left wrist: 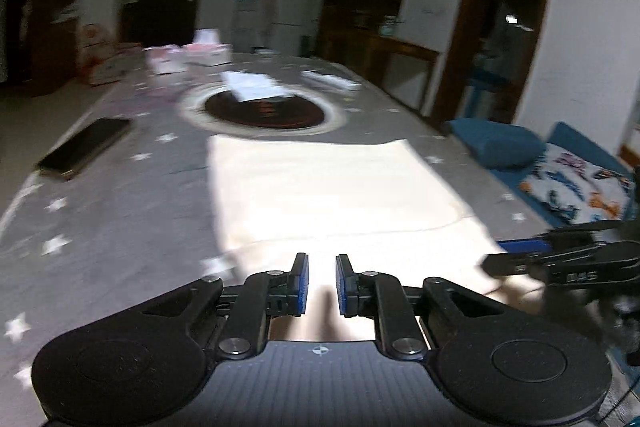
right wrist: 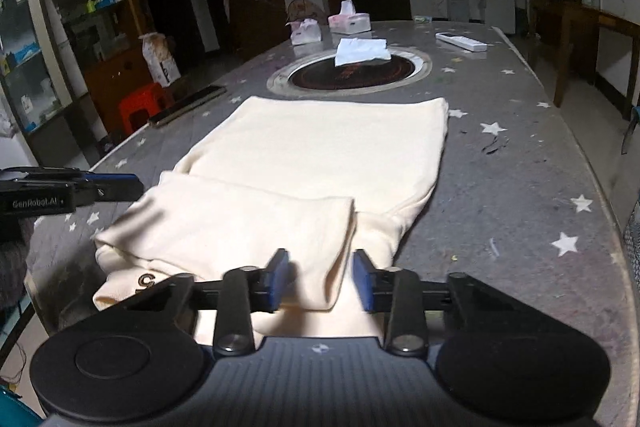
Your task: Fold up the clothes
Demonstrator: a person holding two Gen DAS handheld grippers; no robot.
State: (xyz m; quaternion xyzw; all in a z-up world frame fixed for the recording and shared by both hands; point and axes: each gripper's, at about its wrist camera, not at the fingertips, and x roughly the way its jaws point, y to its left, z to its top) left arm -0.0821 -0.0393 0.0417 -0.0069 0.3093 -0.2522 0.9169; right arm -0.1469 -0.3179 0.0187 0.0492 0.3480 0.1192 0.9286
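A cream garment [right wrist: 320, 155] lies flat on the grey star-patterned table [right wrist: 520, 167], its near end folded back over itself in a thick layer [right wrist: 240, 219]. It also shows in the left wrist view [left wrist: 320, 187]. My right gripper [right wrist: 320, 277] is open, its blue pads on either side of the folded edge. My left gripper [left wrist: 322, 283] is open with a narrow gap, just above the garment's near edge, holding nothing. The right gripper shows at the right edge of the left wrist view [left wrist: 560, 263], and the left gripper at the left edge of the right wrist view [right wrist: 60, 195].
A round dark hotplate [right wrist: 348, 71] with a white cloth [right wrist: 362, 51] on it sits mid-table. Tissue boxes [right wrist: 348, 21], a remote [right wrist: 460, 42] and a dark flat bar [right wrist: 188, 105] lie further out. A red stool [right wrist: 140, 105] stands left of the table, blue cushions [left wrist: 496, 143] right.
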